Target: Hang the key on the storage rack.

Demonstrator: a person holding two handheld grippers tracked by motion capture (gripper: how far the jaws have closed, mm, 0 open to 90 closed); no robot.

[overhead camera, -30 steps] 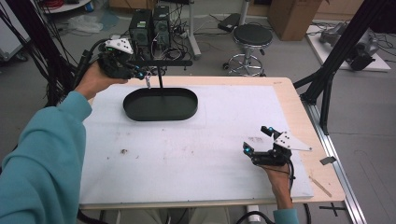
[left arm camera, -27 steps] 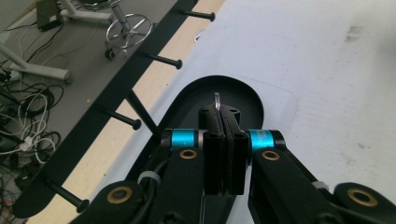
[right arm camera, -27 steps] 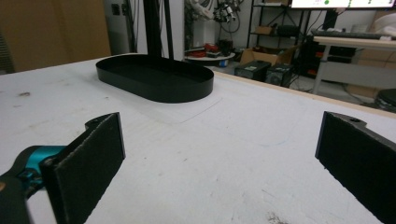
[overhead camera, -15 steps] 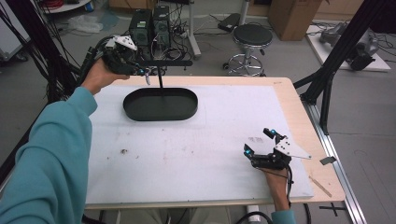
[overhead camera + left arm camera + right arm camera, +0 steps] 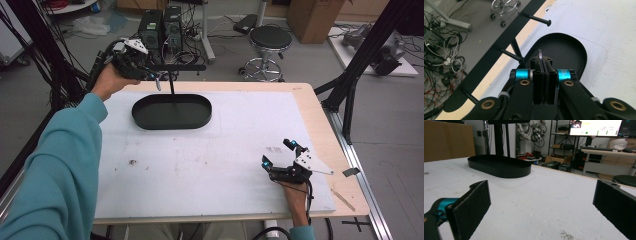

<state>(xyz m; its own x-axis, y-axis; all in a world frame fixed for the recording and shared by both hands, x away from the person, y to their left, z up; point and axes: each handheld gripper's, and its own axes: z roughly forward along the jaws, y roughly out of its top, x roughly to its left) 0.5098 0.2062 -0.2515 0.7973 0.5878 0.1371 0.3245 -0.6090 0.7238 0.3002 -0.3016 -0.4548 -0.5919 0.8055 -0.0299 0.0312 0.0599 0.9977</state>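
A black oval tray (image 5: 172,125) stands at the back left of the white table, with a thin post that carries a black bar (image 5: 182,67) with pegs. My left gripper (image 5: 154,78) is held up at the bar's left end. In the left gripper view that left gripper (image 5: 542,61) is shut on a small thin metal piece (image 5: 540,53), above the tray (image 5: 566,48) and beside a peg (image 5: 510,53). My right gripper (image 5: 276,153) rests open at the front right. In the right gripper view the right gripper (image 5: 544,200) holds nothing and faces the tray (image 5: 499,167).
A stool (image 5: 270,37) and computer towers (image 5: 162,25) stand on the floor behind the table. A black frame strut (image 5: 360,65) rises at the right. A small speck of dirt (image 5: 132,161) lies on the white mat; its wooden border (image 5: 325,130) runs along the right.
My left gripper has risen and shifted slightly right toward the bar's left end, still shut. The right gripper has hardly moved.
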